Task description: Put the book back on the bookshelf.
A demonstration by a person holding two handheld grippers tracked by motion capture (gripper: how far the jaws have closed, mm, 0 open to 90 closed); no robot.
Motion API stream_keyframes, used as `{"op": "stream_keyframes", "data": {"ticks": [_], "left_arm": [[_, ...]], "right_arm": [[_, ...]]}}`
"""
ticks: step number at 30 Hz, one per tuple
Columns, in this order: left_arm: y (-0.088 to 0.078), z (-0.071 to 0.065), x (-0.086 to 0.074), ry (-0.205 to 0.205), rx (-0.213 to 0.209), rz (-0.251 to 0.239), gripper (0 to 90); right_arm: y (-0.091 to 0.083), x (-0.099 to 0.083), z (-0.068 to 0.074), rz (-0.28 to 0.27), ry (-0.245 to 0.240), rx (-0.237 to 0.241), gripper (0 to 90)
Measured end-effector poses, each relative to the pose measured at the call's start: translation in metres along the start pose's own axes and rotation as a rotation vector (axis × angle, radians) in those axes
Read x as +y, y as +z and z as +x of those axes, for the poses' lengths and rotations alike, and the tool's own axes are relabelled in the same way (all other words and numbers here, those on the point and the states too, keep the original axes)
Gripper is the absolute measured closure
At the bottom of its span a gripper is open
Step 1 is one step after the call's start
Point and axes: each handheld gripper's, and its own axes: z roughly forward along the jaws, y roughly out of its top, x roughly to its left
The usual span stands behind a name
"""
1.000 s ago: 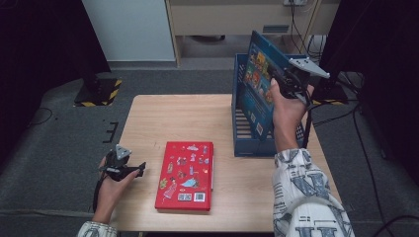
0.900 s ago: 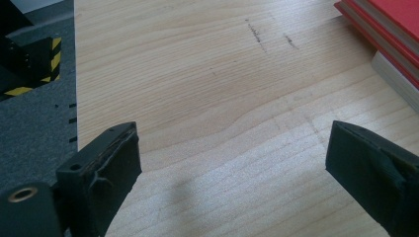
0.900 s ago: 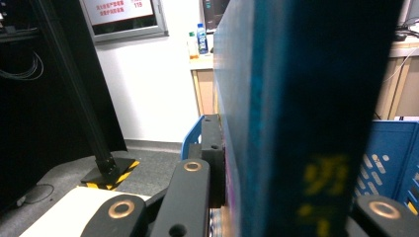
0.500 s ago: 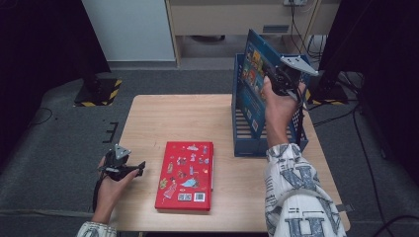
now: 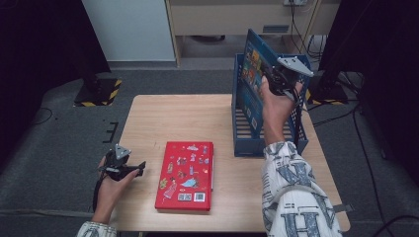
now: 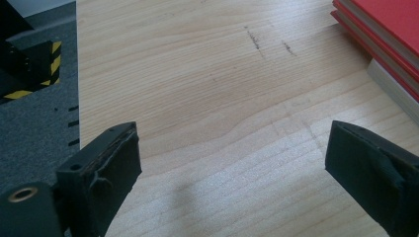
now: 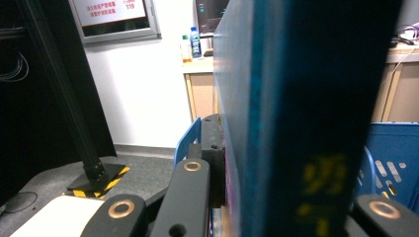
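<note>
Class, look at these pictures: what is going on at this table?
A person is filing books into a blue crate at the table's right end. The right hand-held gripper is shut on a blue book, held upright over the crate. The left hand-held gripper rests open near the table's left edge, beside a red book lying flat.

we see a blue book (image 5: 253, 79) with a bright picture cover, standing on edge and tilted, its lower part inside the blue slatted crate (image 5: 244, 143) at the bench's right side. in the right gripper view its dark blue spine (image 7: 316, 123) with yellow lettering rises close up. the crate sits upright, well apart from the flat-lying red book (image 5: 186, 175).
</note>
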Motion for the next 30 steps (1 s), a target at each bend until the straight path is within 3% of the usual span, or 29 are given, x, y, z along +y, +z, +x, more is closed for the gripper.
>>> {"op": "stream_keyframes", "data": {"ticks": [13, 30], "left_arm": [[0.0, 0.0, 0.0, -0.002, -0.001, -0.004, 6.2], [-0.001, 0.001, 0.001, -0.002, -0.002, -0.009, 6.2]], "right_arm": [[0.005, -0.01, 0.003, -0.01, 0.0, 0.005, 83.1], [0.013, -0.036, 0.005, 0.025, -0.017, -0.007, 83.1]]}}
